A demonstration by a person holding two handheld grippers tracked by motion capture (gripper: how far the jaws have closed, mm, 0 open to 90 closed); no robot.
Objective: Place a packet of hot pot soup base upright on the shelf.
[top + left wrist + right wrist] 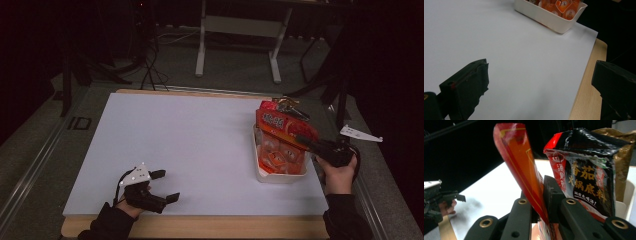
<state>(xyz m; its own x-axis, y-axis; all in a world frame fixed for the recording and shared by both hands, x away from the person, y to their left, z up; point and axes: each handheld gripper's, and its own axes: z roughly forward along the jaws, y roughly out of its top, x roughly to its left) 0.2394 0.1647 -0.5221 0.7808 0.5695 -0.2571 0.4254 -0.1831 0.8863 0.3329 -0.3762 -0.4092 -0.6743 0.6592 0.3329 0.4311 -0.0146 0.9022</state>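
- Right hand-held gripper [541, 202] clamped on orange sauce packet [520, 162], kept edge-up over white bin [260, 172] to slot among packets.
- Left hand-held gripper [162, 186] released, parked on worktop [190, 145].

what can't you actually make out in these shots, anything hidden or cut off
- White bin: its far side is cut off by the top edge of the left gripper view.
- Orange packet: its lower part is hidden behind the right tool in the right gripper view.
- Small print on the red and black packet: too small to read in the high view.
- Gold packet: mostly hidden behind the red and black packet.
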